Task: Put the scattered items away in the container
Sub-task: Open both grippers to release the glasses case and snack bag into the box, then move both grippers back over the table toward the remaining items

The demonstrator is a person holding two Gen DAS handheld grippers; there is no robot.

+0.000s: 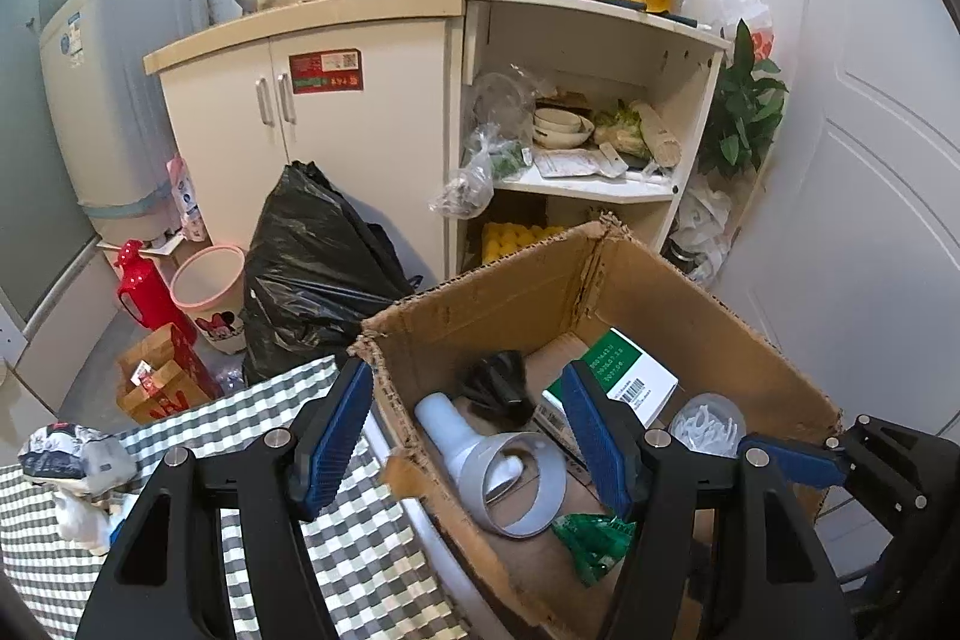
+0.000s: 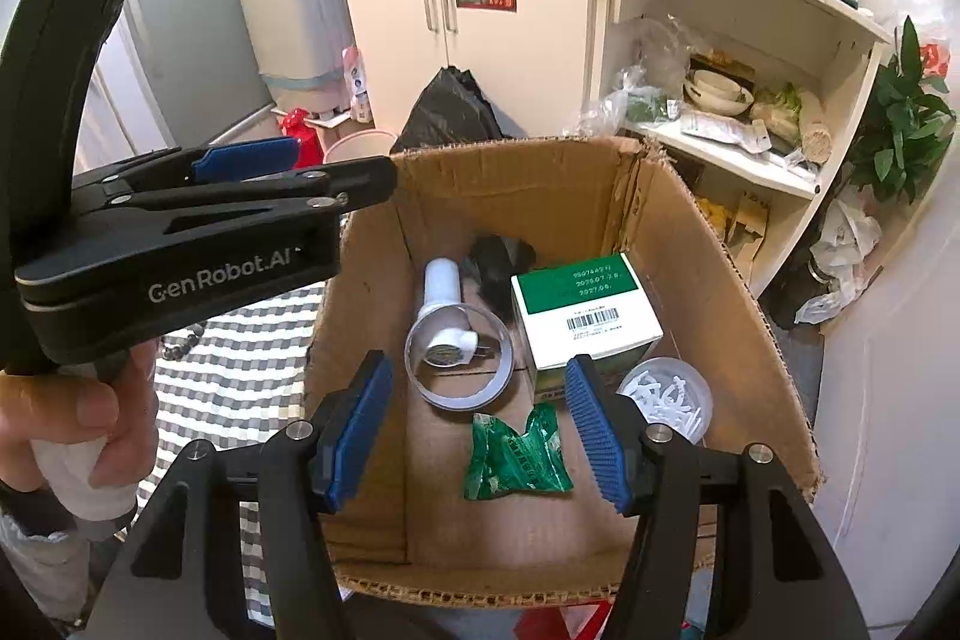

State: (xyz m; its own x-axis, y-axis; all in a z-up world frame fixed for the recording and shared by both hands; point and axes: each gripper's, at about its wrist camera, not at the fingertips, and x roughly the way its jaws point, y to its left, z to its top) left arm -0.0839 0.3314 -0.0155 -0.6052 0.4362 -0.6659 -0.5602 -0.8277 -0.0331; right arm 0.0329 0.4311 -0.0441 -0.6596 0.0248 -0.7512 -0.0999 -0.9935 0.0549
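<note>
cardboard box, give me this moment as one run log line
left gripper: open, empty | right gripper: open, empty, over cardboard box | inside: green packet, white-green carton

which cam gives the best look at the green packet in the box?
Right wrist. The green packet lies whole and unobstructed on the box floor, between the open right gripper fingers. In the left wrist view the packet sits low, partly hidden behind the left gripper's finger.
</note>
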